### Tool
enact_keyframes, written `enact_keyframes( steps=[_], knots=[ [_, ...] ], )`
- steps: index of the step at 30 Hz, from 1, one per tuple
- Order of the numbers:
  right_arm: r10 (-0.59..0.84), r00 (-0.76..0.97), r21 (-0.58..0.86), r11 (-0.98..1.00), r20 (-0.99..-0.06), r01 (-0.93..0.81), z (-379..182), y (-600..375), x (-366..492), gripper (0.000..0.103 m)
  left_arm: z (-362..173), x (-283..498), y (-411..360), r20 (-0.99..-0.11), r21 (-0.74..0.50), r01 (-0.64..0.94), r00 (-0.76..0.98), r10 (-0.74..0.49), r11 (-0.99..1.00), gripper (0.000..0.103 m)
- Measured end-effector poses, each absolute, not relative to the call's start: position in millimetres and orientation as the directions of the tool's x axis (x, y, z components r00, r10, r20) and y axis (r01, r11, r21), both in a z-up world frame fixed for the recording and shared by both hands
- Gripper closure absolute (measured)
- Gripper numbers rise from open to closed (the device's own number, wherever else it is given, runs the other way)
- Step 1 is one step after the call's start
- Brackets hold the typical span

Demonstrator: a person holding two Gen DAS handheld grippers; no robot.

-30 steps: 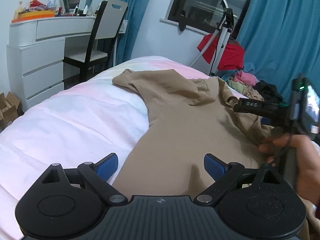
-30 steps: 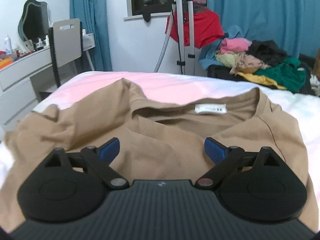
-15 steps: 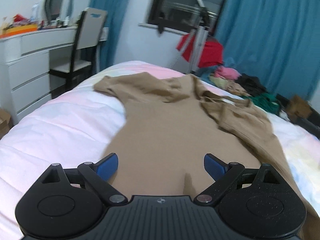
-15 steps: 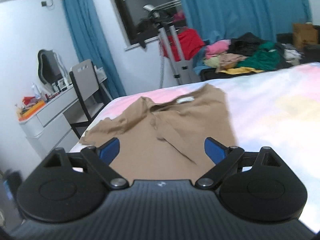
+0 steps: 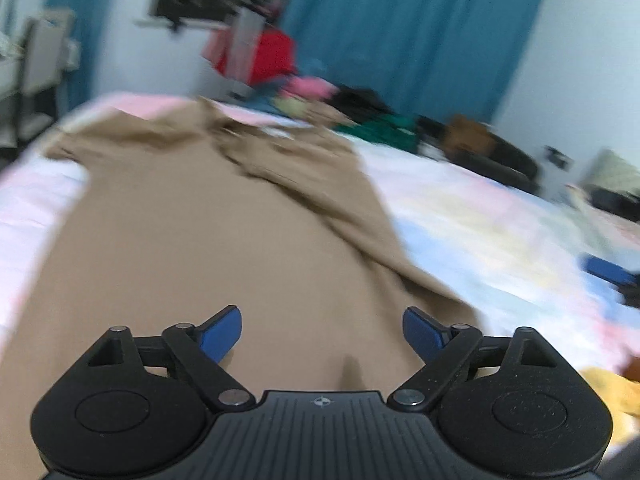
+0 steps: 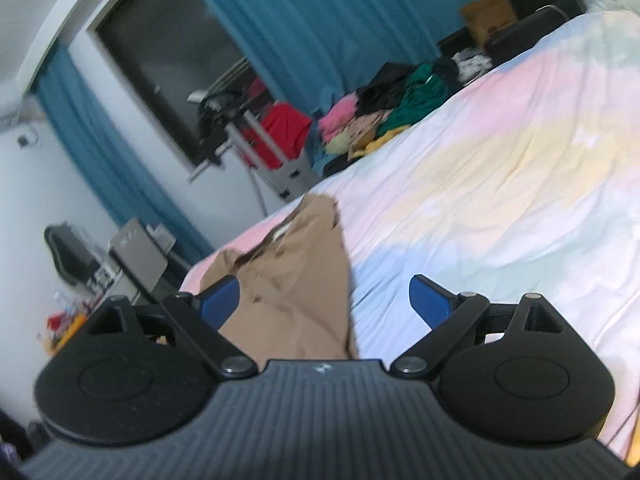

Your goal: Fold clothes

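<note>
T-shirt (image 5: 192, 240) now half-folded on bed (image 6: 500, 184), right side laid over. Left gripper (image 5: 322, 330) and right gripper (image 6: 324, 298) pulled back, both wide, empty. Left side next.

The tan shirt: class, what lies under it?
The tan shirt lies spread on a pastel bedsheet, which shows along both its sides. The sheet directly beneath it is covered, so anything lying there cannot be seen.
</note>
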State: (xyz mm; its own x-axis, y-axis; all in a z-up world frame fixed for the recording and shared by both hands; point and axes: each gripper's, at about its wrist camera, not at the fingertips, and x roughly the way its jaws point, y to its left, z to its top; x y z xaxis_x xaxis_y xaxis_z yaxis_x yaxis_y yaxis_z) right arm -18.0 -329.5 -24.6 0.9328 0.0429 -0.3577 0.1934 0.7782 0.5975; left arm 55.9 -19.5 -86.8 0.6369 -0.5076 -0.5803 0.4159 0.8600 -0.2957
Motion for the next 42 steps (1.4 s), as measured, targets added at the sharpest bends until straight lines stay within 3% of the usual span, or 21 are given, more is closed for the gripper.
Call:
enact_keyframes(
  steps=[8,13,15,16,18,22,25,30,31,33,34,35,42],
  knots=[
    [0.06,0.931,0.674,0.707,-0.36,0.215,-43.1,-358.3,-15.0,0.01,-106.9,23.8,-72.7,-0.532,-0.481,0.605,0.373,-0.76,0.634,0.042],
    [0.101,0.922,0.683,0.702,-0.374,0.201,-50.8,-357.3,-4.7,0.01,-133.0,23.1,-91.7,-0.596,-0.469,0.604,0.321,-0.736,0.644,0.046],
    [0.107,0.914,0.681,0.702,-0.391,0.209,-53.9,-355.7,-0.5,0.01,-144.1,26.9,-91.3,-0.609,-0.465,0.59,0.328,-0.722,0.66,0.066],
    [0.11,0.91,0.679,0.702,-0.399,0.213,-55.5,-354.8,1.6,0.01,-147.7,28.0,-92.3,-0.614,-0.461,0.593,0.324,-0.72,0.66,0.07],
    [0.117,0.903,0.677,0.703,-0.414,0.219,-58.2,-353.1,4.9,0.01,-149.5,29.3,-91.2,-0.611,-0.464,0.599,0.317,-0.725,0.653,0.098],
    [0.118,0.895,0.67,0.706,-0.431,0.229,-60.2,-350.0,6.0,0.01,-141.0,30.4,-84.2,-0.579,-0.487,0.61,0.31,-0.754,0.625,0.098],
    [0.122,0.893,0.673,0.703,-0.433,0.23,-60.8,-349.1,3.8,0.01,-129.5,24.8,-83.3,-0.543,-0.518,0.63,0.281,-0.791,0.579,0.092],
    [0.121,0.884,0.657,0.715,-0.452,0.239,-63.6,-344.1,6.4,0.01,-140.8,26.8,-90.6,-0.582,-0.53,0.6,0.256,-0.771,0.599,0.065],
    [0.118,0.88,0.651,0.719,-0.46,0.244,-64.5,-342.7,7.7,0.01,-144.3,28.4,-90.8,-0.588,-0.538,0.588,0.251,-0.769,0.603,0.064],
    [0.116,0.873,0.644,0.721,-0.473,0.253,-66.9,-340.6,9.2,0.01,-149.3,31.8,-89.1,-0.575,-0.564,0.57,0.247,-0.78,0.597,0.071],
    [0.115,0.869,0.641,0.722,-0.481,0.259,-68.2,-339.7,10.5,0.01,-150.9,33.4,-88.2,-0.565,-0.576,0.565,0.247,-0.787,0.591,0.082],
    [0.114,0.865,0.638,0.723,-0.488,0.264,-69.6,-338.7,11.8,0.01,-149.7,33.8,-86.8,-0.551,-0.581,0.573,0.245,-0.798,0.577,0.103],
    [0.113,0.851,0.621,0.733,-0.513,0.277,-72.1,-334.4,11.4,0.01,-102.3,31.1,-43.4,-0.375,-0.684,0.561,0.278,-0.884,0.466,0.101]
  ],
)
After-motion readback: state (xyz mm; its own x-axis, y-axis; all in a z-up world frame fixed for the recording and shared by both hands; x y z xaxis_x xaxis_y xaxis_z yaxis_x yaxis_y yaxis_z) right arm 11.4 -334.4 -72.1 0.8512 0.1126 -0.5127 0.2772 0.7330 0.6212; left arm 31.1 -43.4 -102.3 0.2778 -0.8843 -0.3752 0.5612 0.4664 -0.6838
